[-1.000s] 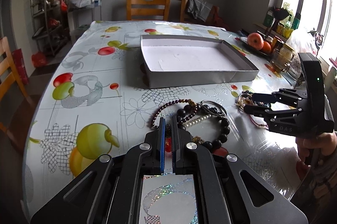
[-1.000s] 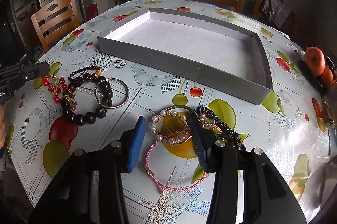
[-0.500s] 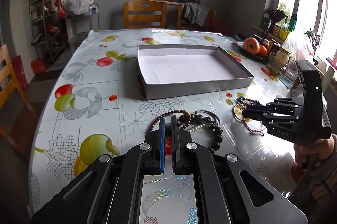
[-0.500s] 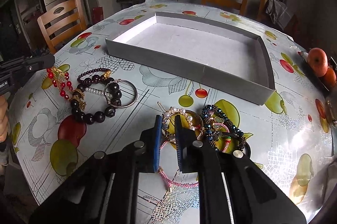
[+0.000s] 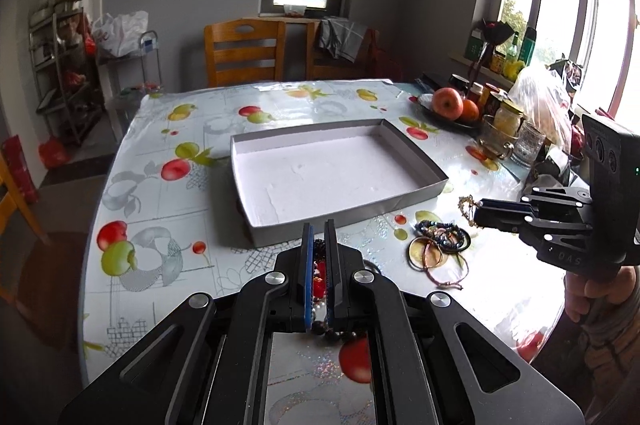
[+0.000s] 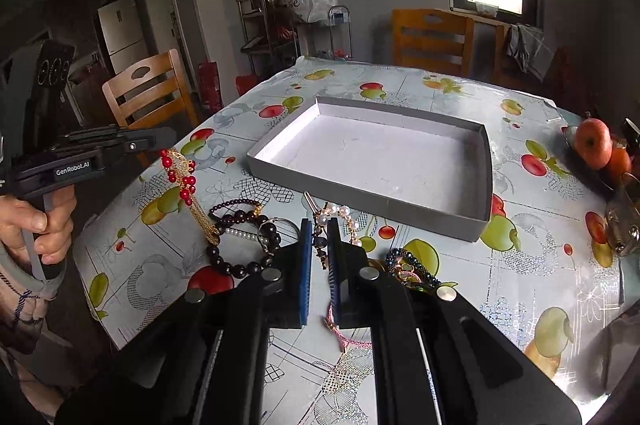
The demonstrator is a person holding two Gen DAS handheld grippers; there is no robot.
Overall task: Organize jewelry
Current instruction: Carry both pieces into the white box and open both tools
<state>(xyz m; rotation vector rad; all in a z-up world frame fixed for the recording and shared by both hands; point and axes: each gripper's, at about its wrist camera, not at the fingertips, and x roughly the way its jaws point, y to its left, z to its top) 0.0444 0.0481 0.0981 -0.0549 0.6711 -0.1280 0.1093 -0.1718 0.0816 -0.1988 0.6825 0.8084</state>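
A shallow grey box (image 5: 344, 213) with a white floor lies empty mid-table; it also shows in the right wrist view (image 6: 360, 193). My left gripper (image 5: 318, 237) is shut on a red-bead and gold chain necklace (image 6: 182, 181), which hangs from it above the table. My right gripper (image 6: 320, 237) is shut on a pearl and gold bracelet (image 6: 340, 215), lifted off the cloth; it also shows in the left wrist view (image 5: 466, 209). Dark bead bracelets, a pearl strand and a metal ring (image 6: 244, 237) lie on the cloth. Blue bead bracelets (image 5: 442, 239) and a pink cord (image 6: 344, 333) lie near the right gripper.
The table (image 5: 160, 209) has a glossy fruit-print cloth. Apples on a plate (image 5: 452, 105), jars, a glass mug (image 5: 494, 143) and a plastic bag (image 5: 540, 105) crowd its right edge. Wooden chairs (image 5: 244, 51) stand around it. A shelf rack (image 5: 60, 65) is at the left wall.
My right gripper closed on the pearl bracelet and lifted it. My left gripper rose with the red-bead necklace. Both moved up and back from the table.
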